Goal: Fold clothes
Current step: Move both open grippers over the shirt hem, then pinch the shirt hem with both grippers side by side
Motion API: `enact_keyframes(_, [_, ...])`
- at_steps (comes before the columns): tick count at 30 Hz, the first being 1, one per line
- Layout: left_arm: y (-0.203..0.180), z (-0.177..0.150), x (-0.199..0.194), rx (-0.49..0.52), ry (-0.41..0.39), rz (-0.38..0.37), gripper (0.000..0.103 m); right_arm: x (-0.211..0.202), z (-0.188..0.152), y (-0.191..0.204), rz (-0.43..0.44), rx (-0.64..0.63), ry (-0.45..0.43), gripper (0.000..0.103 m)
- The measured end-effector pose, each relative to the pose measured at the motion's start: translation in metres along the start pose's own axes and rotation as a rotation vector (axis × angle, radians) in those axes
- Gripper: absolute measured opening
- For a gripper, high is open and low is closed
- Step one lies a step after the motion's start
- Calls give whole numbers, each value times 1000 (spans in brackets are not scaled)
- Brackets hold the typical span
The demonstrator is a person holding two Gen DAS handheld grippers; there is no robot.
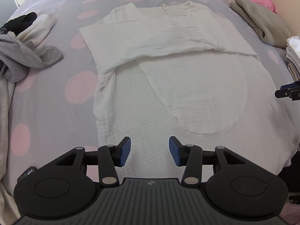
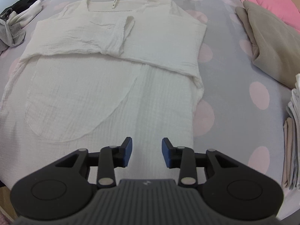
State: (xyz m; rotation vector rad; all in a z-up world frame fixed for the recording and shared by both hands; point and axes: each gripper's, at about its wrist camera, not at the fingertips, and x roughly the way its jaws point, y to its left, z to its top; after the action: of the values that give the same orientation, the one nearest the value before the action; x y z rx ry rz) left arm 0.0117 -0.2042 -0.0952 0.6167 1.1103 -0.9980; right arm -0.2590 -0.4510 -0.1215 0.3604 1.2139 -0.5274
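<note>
While the grey bedspread with pink dots (image 1: 56,103) fills both views, a white crinkled shirt (image 1: 187,86) lies flat across its middle, collar at the far end, both sleeves folded across the chest and overlapping, hem nearest the cameras. At the right, near a pink pillow (image 2: 271,1), lies a folded taupe garment (image 2: 271,43), with a stack of folded clothes (image 2: 292,131) closer in. A loose heap of grey, white and black clothes (image 1: 20,43) sits at the left edge. Both claws hover over the shirt's hem end: the left gripper (image 1: 150,151) has its blue pads (image 1: 125,151) spread and pinching nothing, and the right gripper (image 2: 147,151) is likewise spread and empty.
</note>
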Motion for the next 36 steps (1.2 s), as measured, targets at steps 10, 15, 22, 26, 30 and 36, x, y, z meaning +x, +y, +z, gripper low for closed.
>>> enact_keyframes(10, [10,-44,16,4,131,62,48,10,-56,-37,-20,41,97,47])
enact_keyframes(15, [17,-62,24,-7,191,92,49,14,-69,-50,-28,76,120,51])
enact_keyframes(22, [16,-79,32,-19,226,129,60,29,-83,-52,38,131,204,50])
enact_keyframes(26, [18,-79,31,-65,232,93,44,27,-85,-41,24,82,191,37])
enact_keyframes(30, [9,-77,27,-38,219,51,2,8,-78,-48,50,118,133,6])
enact_keyframes(36, [28,-59,-7,-86,117,43,2,-19,-68,-59,89,171,47,5])
